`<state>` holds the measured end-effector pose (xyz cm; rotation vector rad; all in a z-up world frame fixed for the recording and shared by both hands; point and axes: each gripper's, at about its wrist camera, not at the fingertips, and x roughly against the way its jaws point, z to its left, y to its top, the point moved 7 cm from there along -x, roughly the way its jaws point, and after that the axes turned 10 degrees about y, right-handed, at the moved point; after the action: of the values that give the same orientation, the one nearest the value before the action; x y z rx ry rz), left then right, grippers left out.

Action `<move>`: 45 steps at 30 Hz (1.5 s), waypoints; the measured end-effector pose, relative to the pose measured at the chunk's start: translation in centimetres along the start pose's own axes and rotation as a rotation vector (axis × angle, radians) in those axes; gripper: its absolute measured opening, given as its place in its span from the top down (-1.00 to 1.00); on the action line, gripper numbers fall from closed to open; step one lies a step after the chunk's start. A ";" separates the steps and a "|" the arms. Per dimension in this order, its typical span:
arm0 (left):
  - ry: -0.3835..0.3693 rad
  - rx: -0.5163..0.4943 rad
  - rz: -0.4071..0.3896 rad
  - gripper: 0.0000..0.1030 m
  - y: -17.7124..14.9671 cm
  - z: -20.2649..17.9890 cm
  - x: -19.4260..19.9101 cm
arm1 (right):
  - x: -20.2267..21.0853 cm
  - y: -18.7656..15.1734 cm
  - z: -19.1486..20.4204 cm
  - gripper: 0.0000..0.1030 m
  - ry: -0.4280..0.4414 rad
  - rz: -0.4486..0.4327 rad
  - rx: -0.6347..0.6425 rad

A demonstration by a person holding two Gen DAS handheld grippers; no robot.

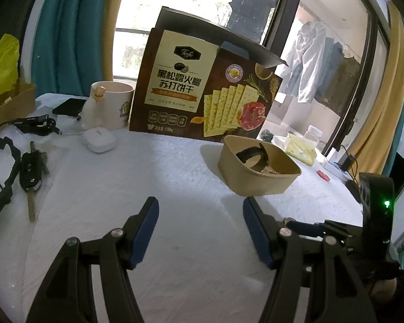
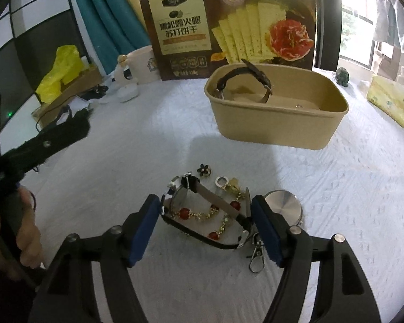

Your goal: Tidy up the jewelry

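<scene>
While my right gripper (image 2: 205, 210) stands open astride the watch (image 2: 202, 215) and beaded bracelet (image 2: 210, 212), pads not pressing, my left gripper (image 1: 200, 210) gapes empty; the tan bowl (image 2: 277, 123) sits beyond, holding another watch (image 2: 242, 80).

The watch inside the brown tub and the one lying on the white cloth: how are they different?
The watch in the tub stands on edge, its strap looped, one end poking above the tub rim; the watch on the cloth lies low, its band spread wide. The first sits alone at its end; the second is tangled with a red-beaded chain, flanked by the right gripper's open blue pads. Both have dark straps.
</scene>
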<state>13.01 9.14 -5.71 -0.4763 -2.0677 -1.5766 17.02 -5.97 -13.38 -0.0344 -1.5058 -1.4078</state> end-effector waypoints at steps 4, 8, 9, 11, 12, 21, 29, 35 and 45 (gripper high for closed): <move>0.006 0.013 0.006 -0.26 -0.1 0.4 -0.1 | -0.9 -0.1 0.2 -0.34 -0.013 0.023 0.017; 0.010 0.006 0.007 -0.26 0.0 0.3 -0.1 | -1.2 -0.3 0.1 -0.22 -0.003 0.023 0.014; 0.011 0.002 0.006 -0.26 0.0 0.2 -0.1 | -1.0 -0.2 0.1 -0.19 -0.002 0.016 0.019; 0.012 -0.006 0.007 -0.26 0.0 -0.1 -0.1 | -0.7 -0.2 0.1 -0.07 -0.003 0.005 0.028; 0.012 -0.009 0.009 -0.26 0.0 -0.3 -0.1 | -0.4 -0.1 0.1 -0.04 0.001 -0.006 0.031; 0.013 -0.054 0.036 -0.26 -0.2 -2.6 -0.6 | 2.5 0.8 -0.3 0.15 0.048 -0.075 0.024; 0.013 -0.115 0.092 -0.26 -1.4 -5.7 -1.7 | 4.5 0.9 -2.3 0.42 0.086 -0.114 0.002; 0.004 -0.163 0.140 -0.26 -2.9 -8.3 -2.6 | 5.6 0.0 -4.2 0.42 0.142 -0.134 -0.058; 0.001 -0.186 0.141 -0.26 -3.1 -9.4 -2.3 | 5.8 -2.3 -8.2 0.07 0.168 -0.093 -0.218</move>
<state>14.82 -0.65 -7.48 -0.6726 -1.8517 -1.6902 18.03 -16.24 -12.97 0.0187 -1.2251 -1.6039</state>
